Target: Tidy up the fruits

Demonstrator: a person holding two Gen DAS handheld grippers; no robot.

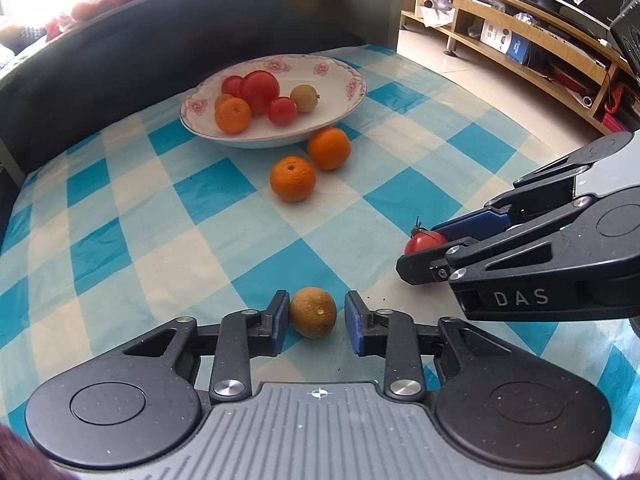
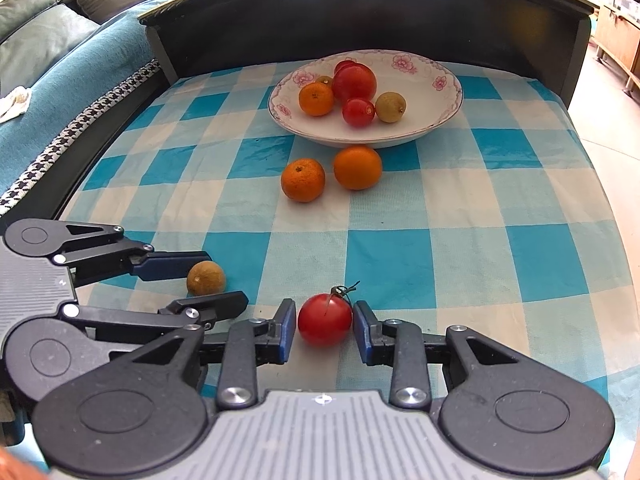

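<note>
A small brown fruit [image 1: 313, 312] lies on the blue checked cloth [image 1: 160, 220] between the pads of my left gripper [image 1: 317, 312], which is shut on it; the right wrist view shows that gripper [image 2: 228, 280] low on the left. My right gripper [image 2: 325, 320] is shut on a red tomato [image 2: 325, 320] with a green stem, resting on the cloth. From the left wrist view it [image 1: 416, 246] reaches in from the right. Two oranges [image 1: 293, 179] [image 1: 329, 148] sit loose just in front of a flowered white plate [image 1: 352, 80], which holds several tomatoes, oranges and small brown fruits.
A tall black board [image 1: 160, 40] walls the far and left sides of the table. Wooden shelves [image 1: 520, 40] and tiled floor lie beyond the table's right edge. A teal sofa [image 2: 60, 80] stands off the left side.
</note>
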